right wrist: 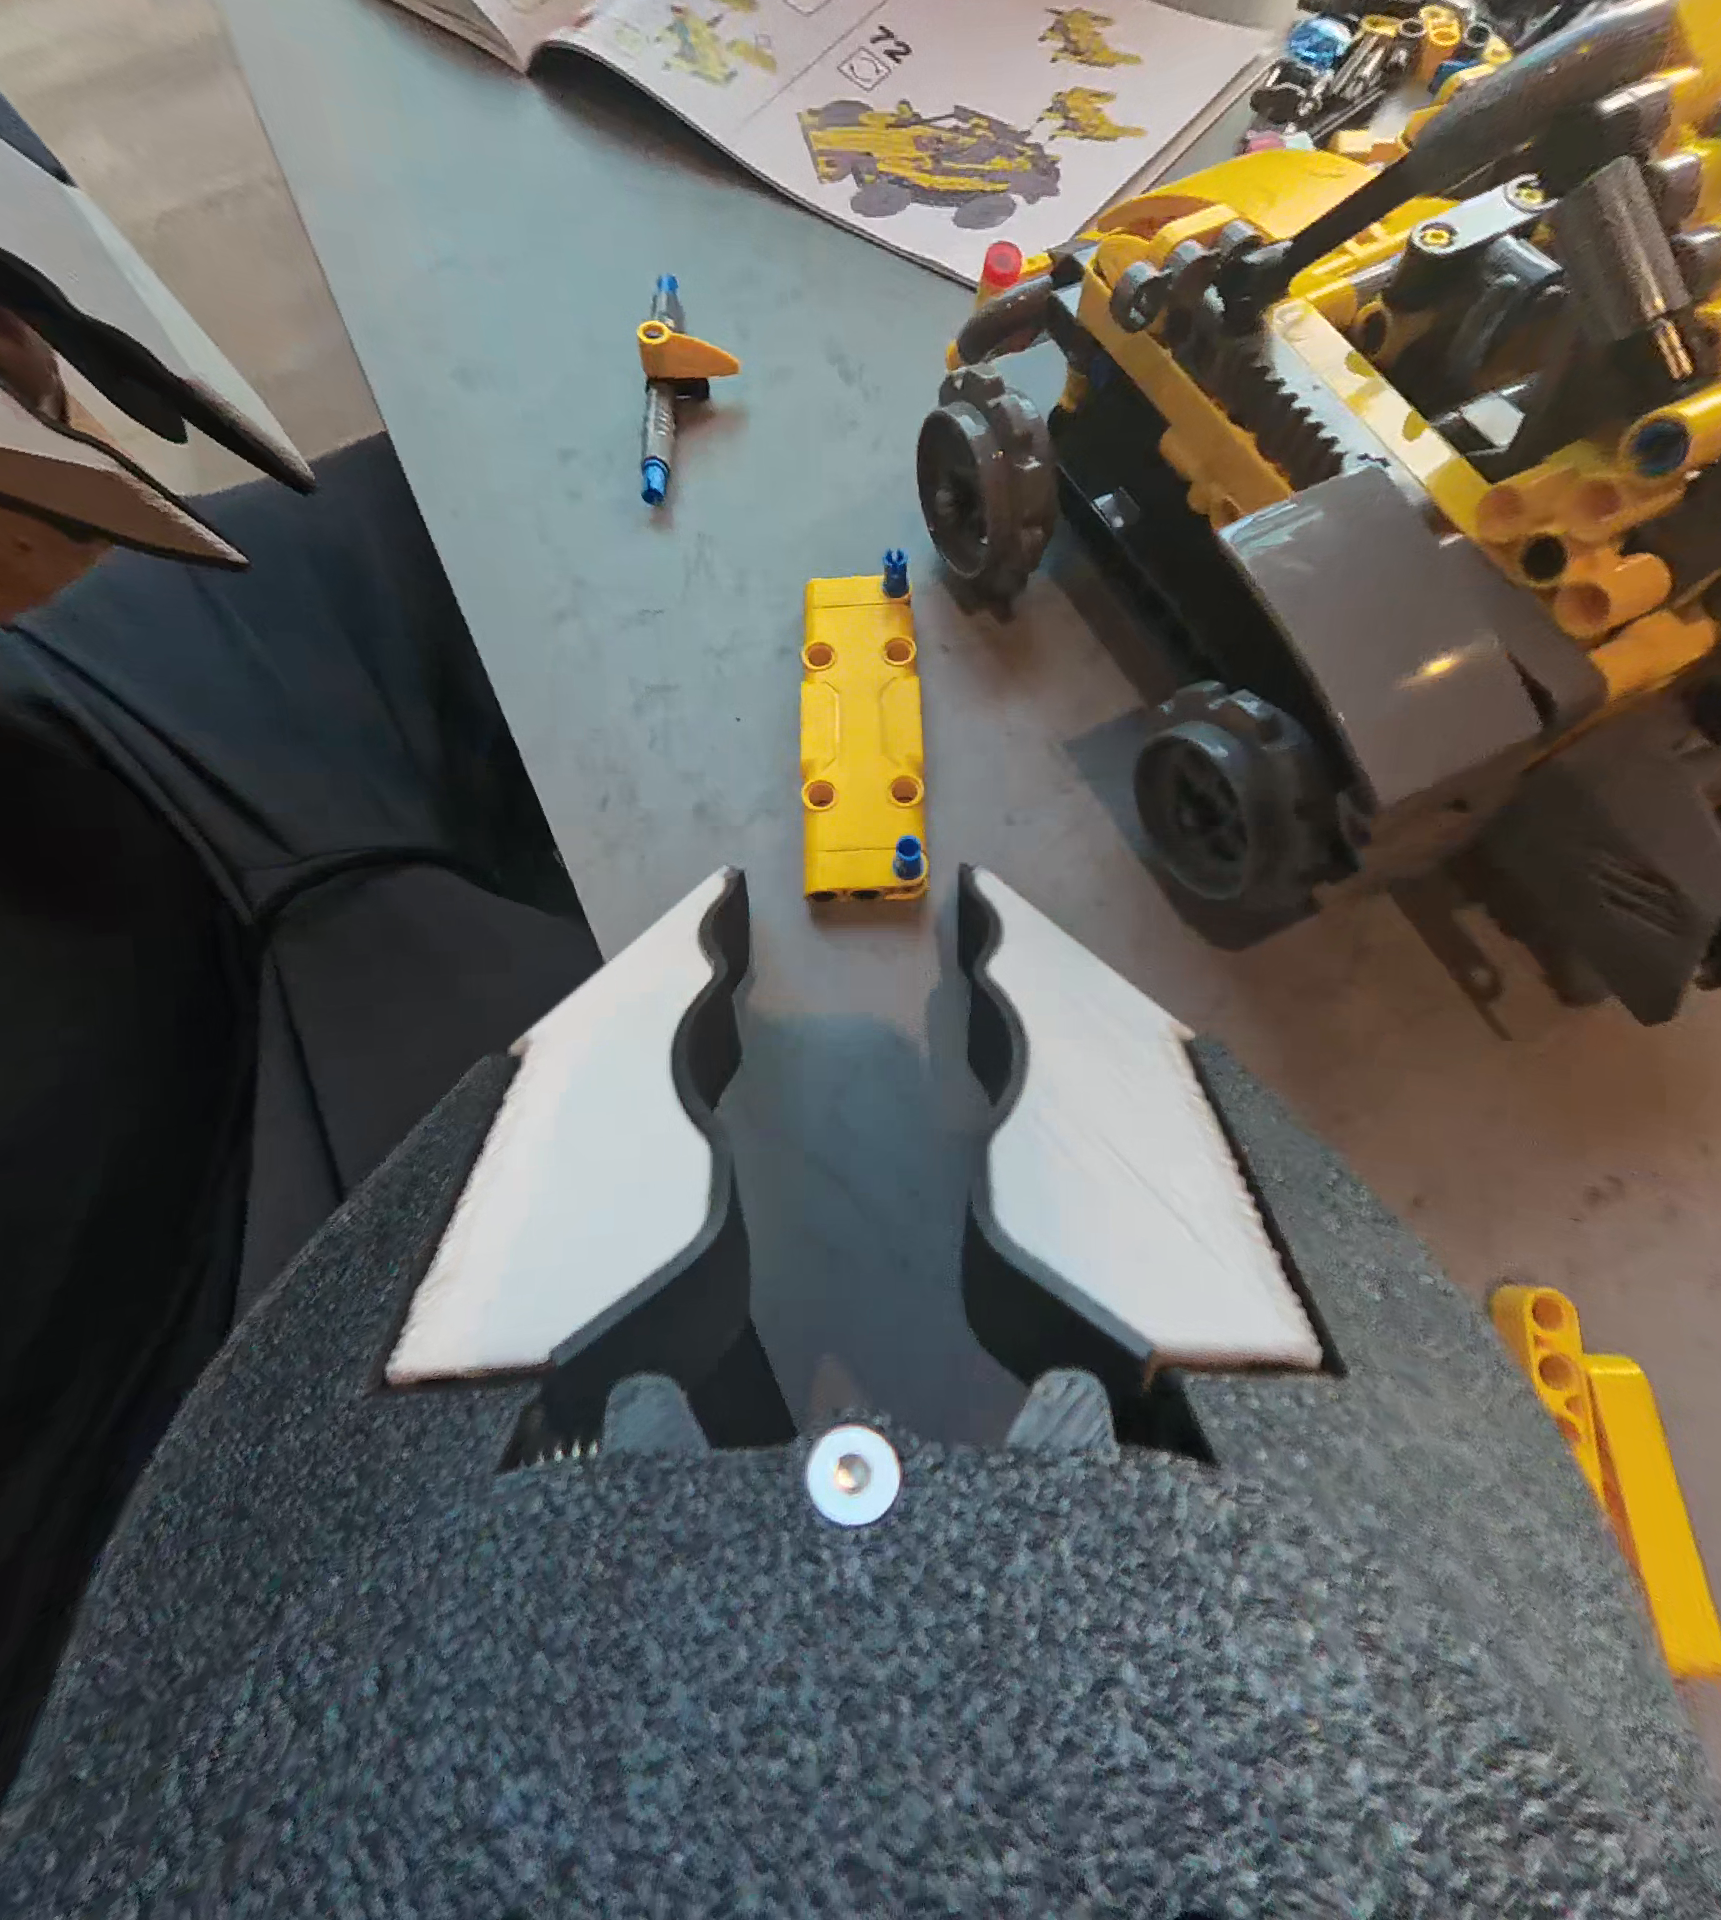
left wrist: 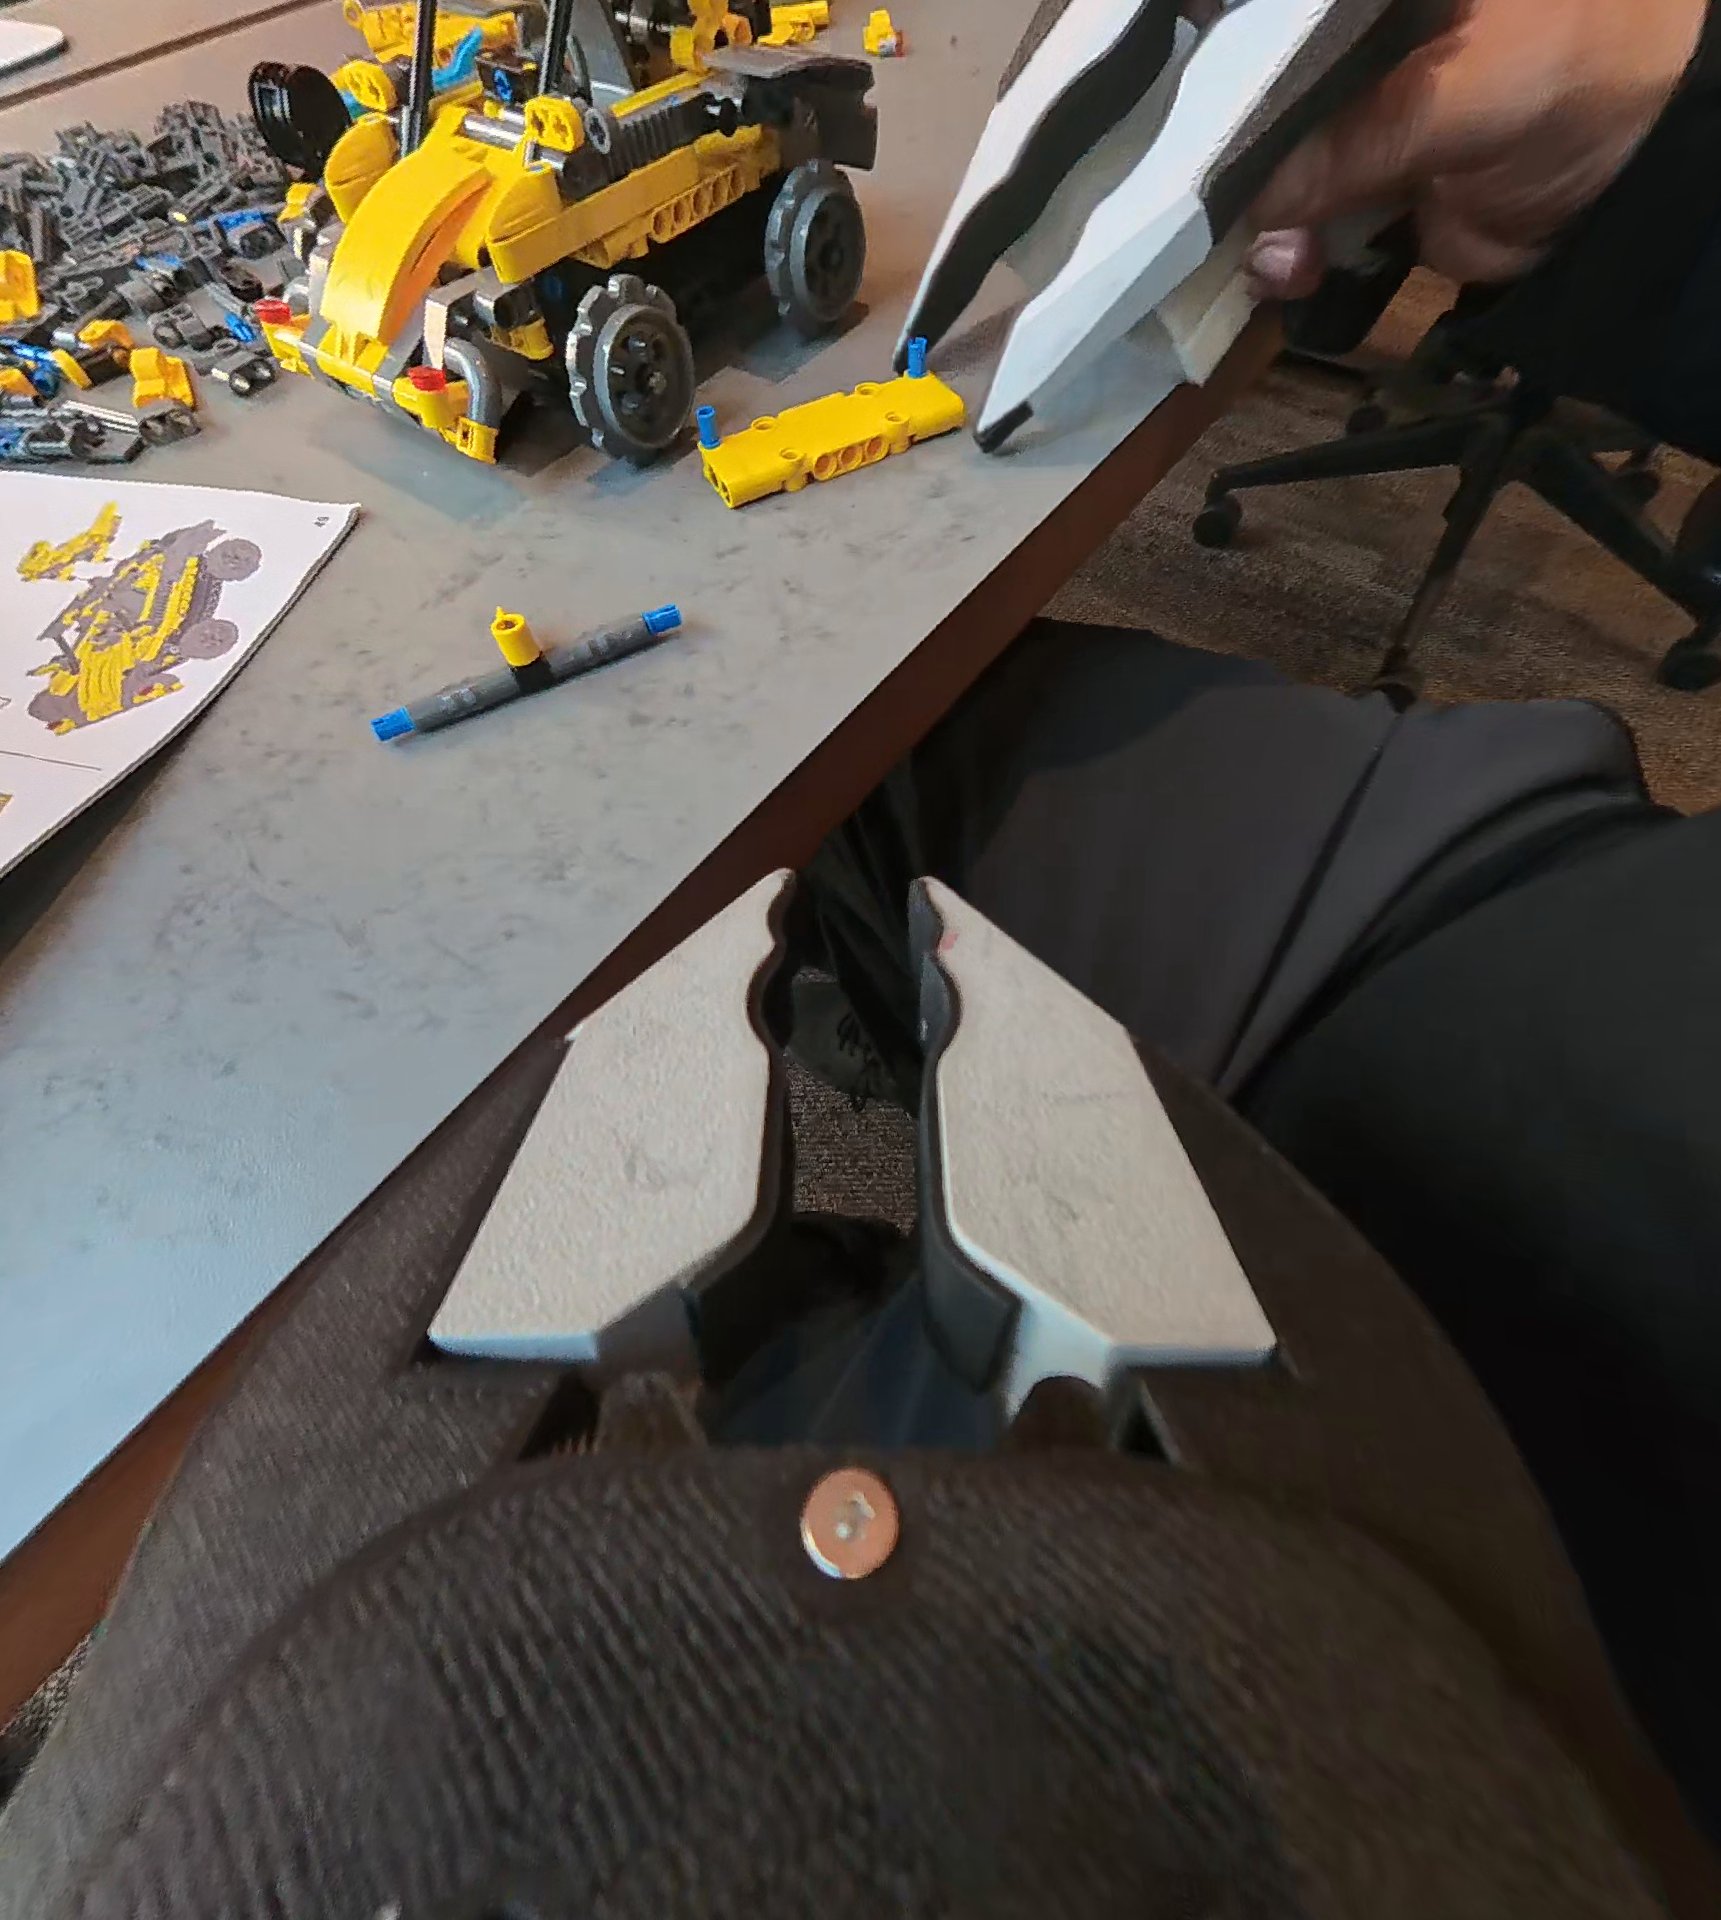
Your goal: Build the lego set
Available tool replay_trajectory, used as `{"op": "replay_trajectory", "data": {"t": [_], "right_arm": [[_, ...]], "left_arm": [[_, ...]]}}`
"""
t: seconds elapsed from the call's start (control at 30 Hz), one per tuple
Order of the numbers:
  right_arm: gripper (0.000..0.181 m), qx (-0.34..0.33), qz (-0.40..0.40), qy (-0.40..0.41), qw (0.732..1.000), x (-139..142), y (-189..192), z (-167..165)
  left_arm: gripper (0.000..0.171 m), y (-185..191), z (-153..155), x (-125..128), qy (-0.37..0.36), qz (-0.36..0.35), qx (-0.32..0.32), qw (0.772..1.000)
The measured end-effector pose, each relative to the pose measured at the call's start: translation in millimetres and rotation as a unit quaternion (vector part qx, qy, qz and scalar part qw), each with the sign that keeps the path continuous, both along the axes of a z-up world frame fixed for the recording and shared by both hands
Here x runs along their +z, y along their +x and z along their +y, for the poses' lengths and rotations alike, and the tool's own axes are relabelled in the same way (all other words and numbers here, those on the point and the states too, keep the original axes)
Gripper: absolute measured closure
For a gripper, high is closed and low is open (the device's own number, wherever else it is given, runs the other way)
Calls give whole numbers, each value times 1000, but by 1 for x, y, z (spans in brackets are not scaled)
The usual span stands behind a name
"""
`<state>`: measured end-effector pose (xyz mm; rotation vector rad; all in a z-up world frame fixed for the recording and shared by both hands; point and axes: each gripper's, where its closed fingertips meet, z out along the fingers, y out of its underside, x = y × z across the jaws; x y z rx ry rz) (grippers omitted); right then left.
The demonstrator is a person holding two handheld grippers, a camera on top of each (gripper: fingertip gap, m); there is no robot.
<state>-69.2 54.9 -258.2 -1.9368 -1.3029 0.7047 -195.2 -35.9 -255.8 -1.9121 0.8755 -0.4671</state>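
The right tool (right wrist: 851,883) is wide open and holds nothing. Its tips are low over the worktop (right wrist: 523,520), just short of the near end of a yellow plate (right wrist: 861,727). The plate lies flat at 12 o'clock from the tool, end-on, with a blue pin (right wrist: 905,857) upright at its near corner and another at the far corner. In the left wrist view one tip of the right tool (left wrist: 949,400) seems to touch the worktop just beside the plate (left wrist: 835,442); I cannot tell for certain. A hand (left wrist: 1458,156) grips its handle.

At 2 o'clock from the right tool stands a yellow and grey vehicle (right wrist: 1355,520), its nearest wheel just beside the plate. At 11 o'clock, well apart, lies a grey axle (right wrist: 667,390) with blue ends and a yellow piece at its middle. Farther on is an open booklet (right wrist: 939,125). A yellow beam (right wrist: 1614,1486) lies at 4 o'clock.

The left tool (left wrist: 854,894) is off the worktop edge, over the person's dark trousers (left wrist: 1458,1039). Its jaws stand a narrow gap apart, with nothing between them.

The worktop is mottled grey with a brown edge. Loose parts (left wrist: 56,229) are heaped at 10 o'clock in the left view. Beyond are brown carpet (left wrist: 1199,582) and a chair (left wrist: 1458,468) on castors.
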Motion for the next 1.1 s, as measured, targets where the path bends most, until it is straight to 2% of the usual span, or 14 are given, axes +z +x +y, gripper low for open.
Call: {"op": "replay_trajectory", "data": {"t": [0.17, 0.27, 0.43, 0.7, 0.93, 1.1], "right_arm": [[148, -4, -2, 17, 1000, 0, 0, 1], [148, -4, 9, 6, 1000, 1, 0, 0], [150, -16, 35, -8, 999, 5, 1, 2], [160, -24, 22, -8, 999, 3, 1, 4], [168, -12, -10, -6, 1000, -2, 2, 1], [162, -13, -4, -9, 1000, -1, 1, 1]], "left_arm": [[159, 4, 4, -1, 15, 16, 6, 1000], [160, 11, 6, -10, -9, 17, 7, 1000], [160, 20, 6, -11, -11, 14, -9, 1000], [161, 22, -3, -15, -30, 13, -37, 999], [161, 12, -5, -7, -34, 0, -32, 999], [160, 8, -3, -1, -40, -18, -27, 999]]}}
